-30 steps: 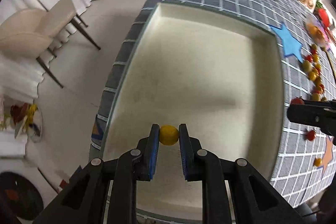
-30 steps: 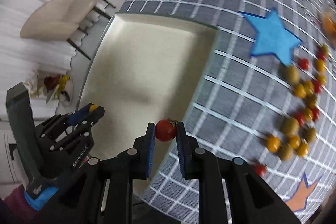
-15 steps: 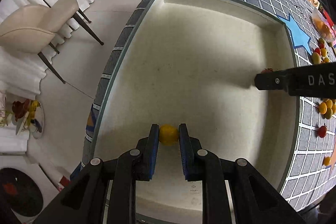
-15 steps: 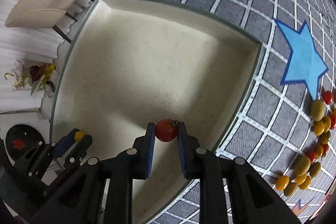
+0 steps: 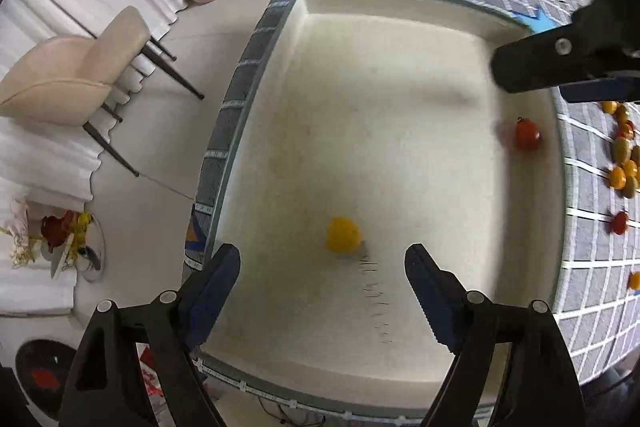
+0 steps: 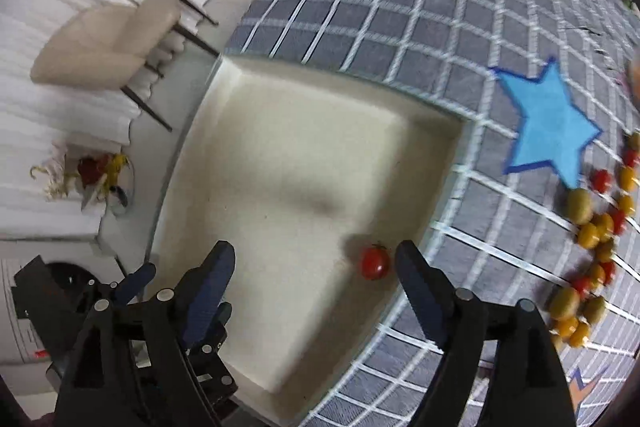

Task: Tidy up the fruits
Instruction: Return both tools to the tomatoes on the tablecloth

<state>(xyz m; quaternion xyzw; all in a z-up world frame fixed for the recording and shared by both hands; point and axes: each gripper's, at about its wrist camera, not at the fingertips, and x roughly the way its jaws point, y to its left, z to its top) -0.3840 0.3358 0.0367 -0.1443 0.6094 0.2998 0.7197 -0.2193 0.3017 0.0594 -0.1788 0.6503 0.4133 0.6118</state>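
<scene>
A: Releasing over the cream tray (image 5: 400, 27), both tools at once. Left gripper (image 5: 322, 269) with jaws just swung wide, nothing between the pads; yellow tomato (image 5: 343, 234) free on the tray floor, just beyond the tips, slightly blurred, so possibly rolling.

B: Same at the right gripper (image 6: 314, 263): jaws just opened wide, nothing held. Red tomato (image 6: 375, 264) down on the tray floor, close inside the right-hand jaw and near the tray wall on the side of the fruit pile (image 6: 592, 235).

A: Lifting straight up from the tray next, probably the safest. No sideways sweep with the jaws low, or a knocked tomato.

B: Especially on the right, with the red tomato almost against the jaw. Keeping the jaws spread on the way out.

A: Then back across the bench (image 6: 400, 27) to the pile beyond the tray wall, beside the blue star (image 6: 548, 131). Plenty left there: yellow, red and green pieces, tightly bunched.

B: Picking from the edge of the pile nearest the tray, one piece per grip, to avoid scattering neighbours. Gentle closing only; soft skins, likely easy to burst.

A: Watching the two tools over the tray, too. Close quarters, some risk of a clash.
</scene>
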